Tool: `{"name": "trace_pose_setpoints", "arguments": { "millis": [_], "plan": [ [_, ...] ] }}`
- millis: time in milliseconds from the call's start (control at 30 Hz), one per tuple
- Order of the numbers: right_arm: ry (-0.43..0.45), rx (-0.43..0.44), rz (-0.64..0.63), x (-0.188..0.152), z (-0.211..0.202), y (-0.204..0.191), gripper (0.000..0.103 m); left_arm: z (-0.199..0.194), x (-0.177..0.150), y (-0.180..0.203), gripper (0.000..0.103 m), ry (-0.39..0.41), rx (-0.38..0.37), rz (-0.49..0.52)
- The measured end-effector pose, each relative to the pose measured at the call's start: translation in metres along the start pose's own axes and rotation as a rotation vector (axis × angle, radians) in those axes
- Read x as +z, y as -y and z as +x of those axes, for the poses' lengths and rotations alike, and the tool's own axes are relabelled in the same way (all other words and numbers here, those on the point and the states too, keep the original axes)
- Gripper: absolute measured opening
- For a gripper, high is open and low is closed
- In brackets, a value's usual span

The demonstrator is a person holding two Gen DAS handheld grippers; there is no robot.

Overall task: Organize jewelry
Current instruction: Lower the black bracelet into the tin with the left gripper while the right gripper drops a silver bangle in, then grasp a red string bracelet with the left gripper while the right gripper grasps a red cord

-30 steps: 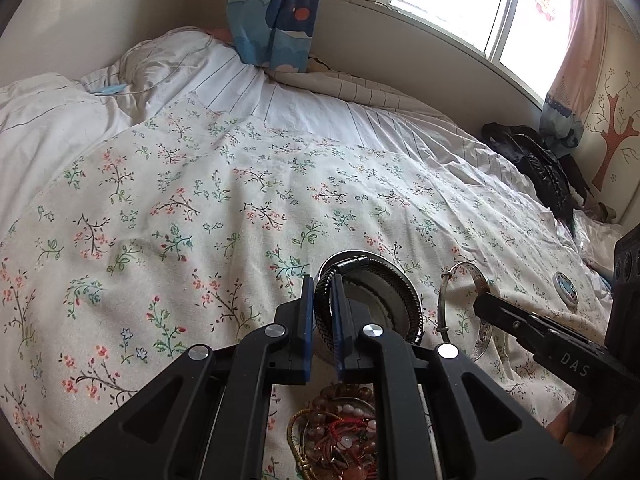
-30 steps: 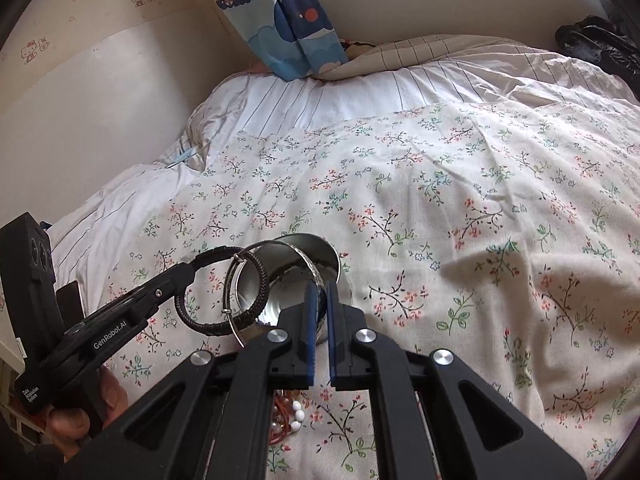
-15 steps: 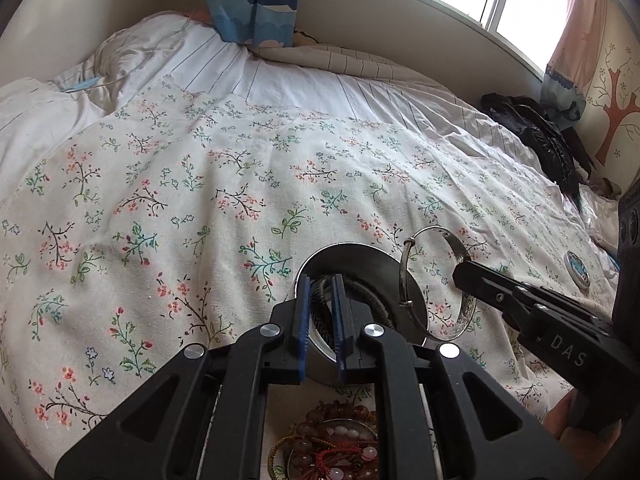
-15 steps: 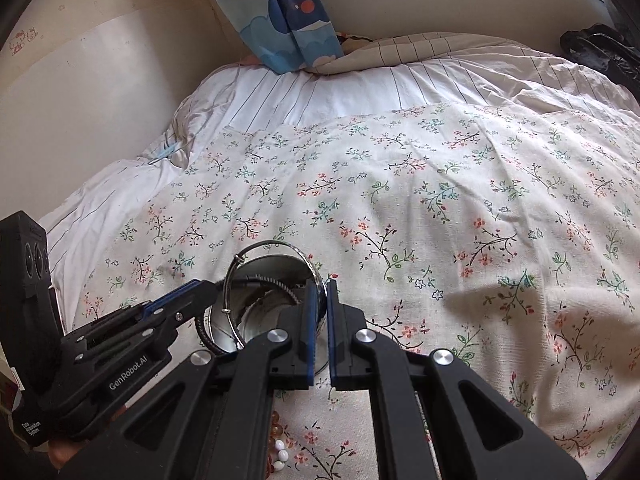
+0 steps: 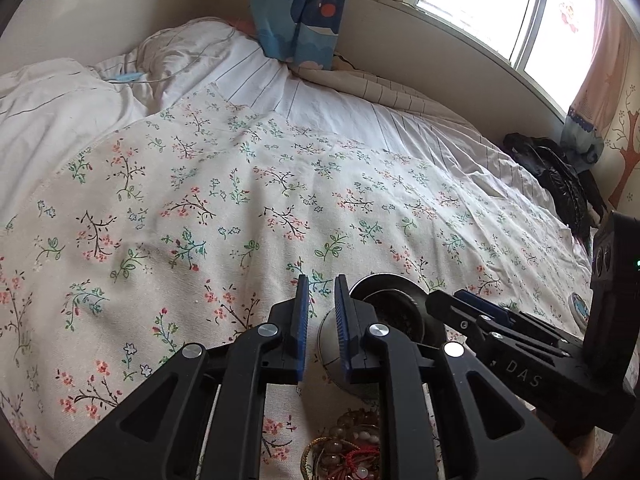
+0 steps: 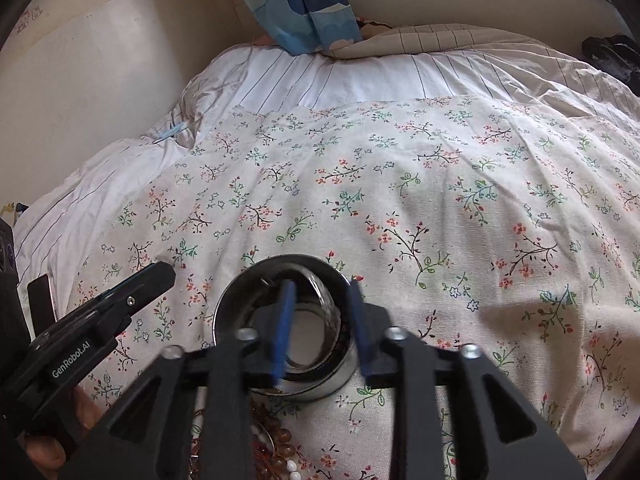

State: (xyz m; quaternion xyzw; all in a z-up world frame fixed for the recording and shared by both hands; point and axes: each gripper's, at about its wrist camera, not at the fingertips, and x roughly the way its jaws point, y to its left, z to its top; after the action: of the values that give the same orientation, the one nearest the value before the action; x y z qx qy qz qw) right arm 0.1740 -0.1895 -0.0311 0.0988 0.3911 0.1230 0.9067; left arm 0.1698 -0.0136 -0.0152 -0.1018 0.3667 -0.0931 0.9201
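Note:
A round steel bowl (image 6: 232, 300) sits on the floral bedspread; it also shows in the left wrist view (image 5: 384, 282). A silver bangle (image 6: 326, 300) and a dark braided bracelet (image 5: 394, 312) lie inside it. My right gripper (image 6: 320, 292) hovers over the bowl, open and empty. My left gripper (image 5: 320, 292) is just left of the bowl, slightly open and empty. A pile of brown and red bead bracelets (image 5: 348, 452) lies in front of the bowl and shows in the right wrist view (image 6: 276, 440).
The floral bedspread (image 5: 240, 208) covers most of the bed. A white striped duvet (image 5: 80, 92) is bunched at the far left. A black jacket (image 5: 556, 176) lies at the far right by the window. A small round tin (image 5: 579, 304) sits right of the bowl.
My left gripper let the dark bracelet drop into the bowl and moved left. My right gripper opened and released the silver bangle into the bowl.

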Motion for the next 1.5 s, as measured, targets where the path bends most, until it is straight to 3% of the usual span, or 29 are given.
{"name": "trace_pose_setpoints", "arguments": {
  "millis": [200, 500, 733, 1233, 1267, 1400, 1500],
  "plan": [
    [0.049, -0.007, 0.028, -0.001, -0.02, 0.009, 0.049, -0.004, -0.002, -0.004, 0.028, 0.004, 0.009, -0.004],
    [0.035, 0.004, 0.053, -0.024, -0.043, 0.015, 0.049, -0.005, -0.011, -0.01, 0.031, -0.038, 0.007, 0.0],
    [0.002, -0.021, 0.08, -0.057, -0.058, 0.023, 0.053, -0.013, -0.045, 0.005, 0.037, -0.144, -0.05, 0.142],
    [-0.061, -0.05, 0.051, -0.088, -0.06, 0.015, 0.059, -0.01, -0.083, 0.033, 0.037, -0.275, -0.031, 0.318],
    [-0.064, -0.05, 0.049, -0.088, -0.06, 0.015, 0.06, -0.009, -0.084, 0.034, 0.036, -0.281, -0.031, 0.324],
    [-0.074, -0.049, 0.049, -0.089, -0.058, 0.016, 0.063, -0.007, -0.088, 0.035, 0.013, -0.298, -0.026, 0.343],
    [-0.084, -0.047, 0.045, -0.091, -0.056, 0.015, 0.063, -0.013, -0.086, 0.033, 0.011, -0.277, -0.044, 0.333]
  ]
}}
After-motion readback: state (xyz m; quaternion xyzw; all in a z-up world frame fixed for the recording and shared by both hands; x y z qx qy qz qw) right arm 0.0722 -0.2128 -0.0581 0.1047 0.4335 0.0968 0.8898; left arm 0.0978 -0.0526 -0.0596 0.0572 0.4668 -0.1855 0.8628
